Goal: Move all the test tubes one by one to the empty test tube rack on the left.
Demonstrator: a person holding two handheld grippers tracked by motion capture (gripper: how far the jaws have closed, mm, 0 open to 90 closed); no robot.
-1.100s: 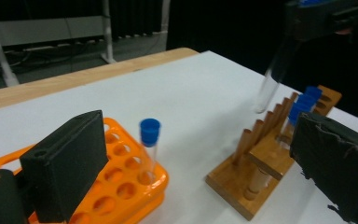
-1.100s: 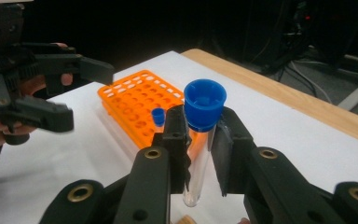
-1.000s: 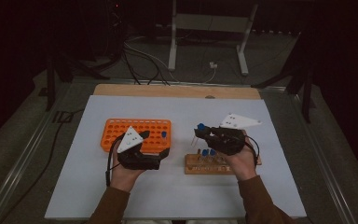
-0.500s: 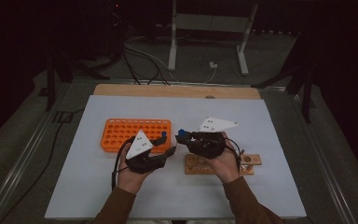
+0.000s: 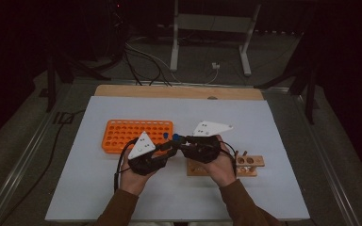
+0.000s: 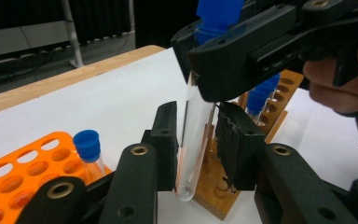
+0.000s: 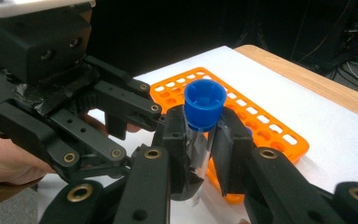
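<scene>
A clear tube (image 6: 193, 140) with a blue cap (image 7: 204, 103) is held up in the air between the two claws, above the white table (image 5: 273, 127). It is found near the middle of the table, just right of the orange rack (image 5: 122, 134) and left of the wooden rack (image 5: 252, 162).

The right gripper (image 5: 178, 139) is clenched on the tube just under the cap, as seen in the right gripper view. The tube is held upright there, with the cap sticking out above the jaws.

The left gripper (image 5: 169, 147) is placed at the lower part of the same tube. Its jaws have just been closing, and the tube is between them. In the left gripper view, the tube is touched by the left pad; whether it is pressed by the right pad cannot be told for sure. The round end of the tube is seen below the jaws.

One more blue-capped tube (image 6: 89, 151) is stood in the orange rack, at its right end. More blue caps (image 6: 261, 95) are seen in the wooden rack.
</scene>
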